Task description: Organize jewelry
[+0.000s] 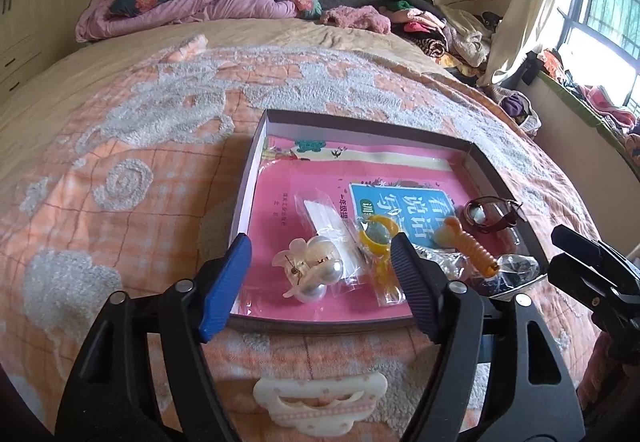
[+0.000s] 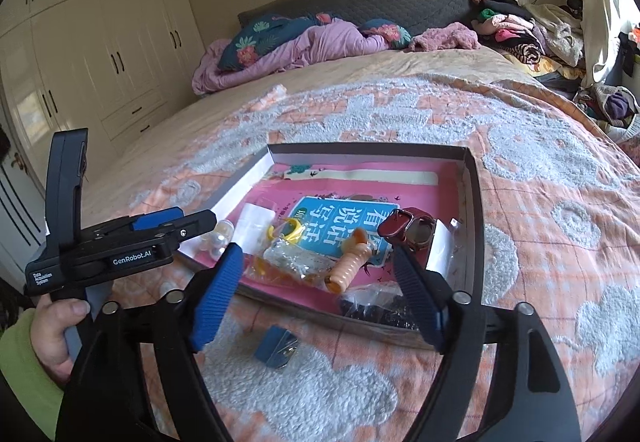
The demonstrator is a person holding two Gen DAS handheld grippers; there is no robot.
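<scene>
Both pairs of jaws stand apart with nothing pressed between them. Seen from its own camera, the left gripper (image 1: 320, 262) frames a pearl and petal hair clip (image 1: 310, 270) at the lower middle of the frame, and its blue pads touch nothing. The right gripper (image 2: 318, 270), in its own view, frames a ribbed orange hair clip (image 2: 350, 264) lying tilted in the middle of the picture, again with clear space on each side.

All this jewelry lies in a shallow cardboard box lid (image 1: 256, 162) resting on the bed. A pink booklet (image 1: 280, 210) with a blue label covers the lid's floor. On it, from left to right in the left wrist view, lie the pearl clip, a clear packet with a white card (image 1: 328, 226), a yellow ring (image 1: 378, 232) in plastic, the ribbed orange clip (image 1: 474, 248), and a brown wristwatch (image 1: 490, 216) near the lid's right wall. A clear bag of dark beads (image 2: 374, 306) sits at the lid's near edge in the right wrist view.

Outside the lid, on the peach and grey bedspread (image 1: 120, 170), a cream bow-shaped hair clip (image 1: 320, 404) lies at the bottom centre of the left view, and a small blue box (image 2: 276, 350) lies just below the lid in the right view. A hand (image 2: 56, 330) in a green sleeve grips the left tool at the lower left there. Pink bedding (image 2: 304, 46) and a wardrobe (image 2: 100, 54) fill the far part.
</scene>
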